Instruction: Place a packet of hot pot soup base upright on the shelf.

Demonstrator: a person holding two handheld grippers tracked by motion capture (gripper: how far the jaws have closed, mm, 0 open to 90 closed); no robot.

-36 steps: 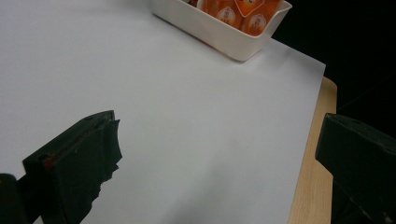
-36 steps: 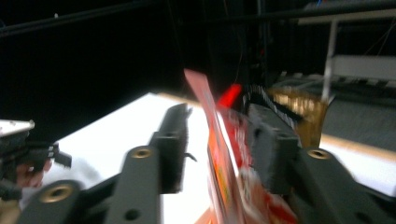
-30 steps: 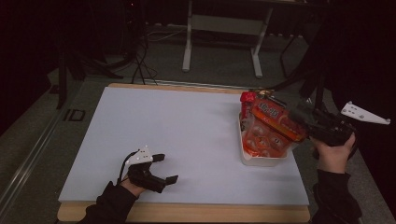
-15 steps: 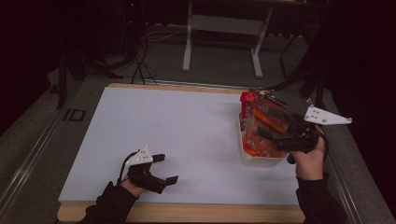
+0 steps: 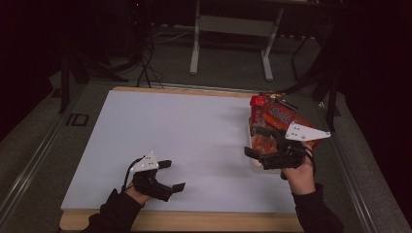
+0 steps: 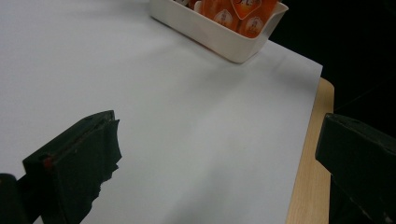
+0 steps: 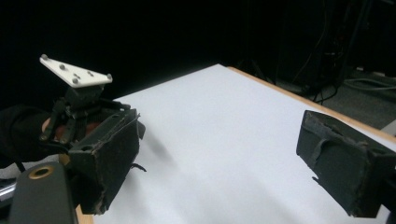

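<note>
— Grippers, counted?
— Two; left gripper [image 5: 172,175] low and left of centre in the high view, jaws spread wide over the white table [image 5: 184,131], gripping nothing; right gripper [image 5: 259,141] at the right, jaws likewise wide apart, empty, at the tray's near end.
— Containers?
— One white tray [image 6: 219,37] at the table's right edge, heaped with orange packets [image 5: 280,117]; number unclear.

Between the jaws lay a matt white sheet [image 6: 187,140] over pale wood table [image 6: 310,186]; beyond, a glossy plastic tub [image 6: 219,35].
</note>
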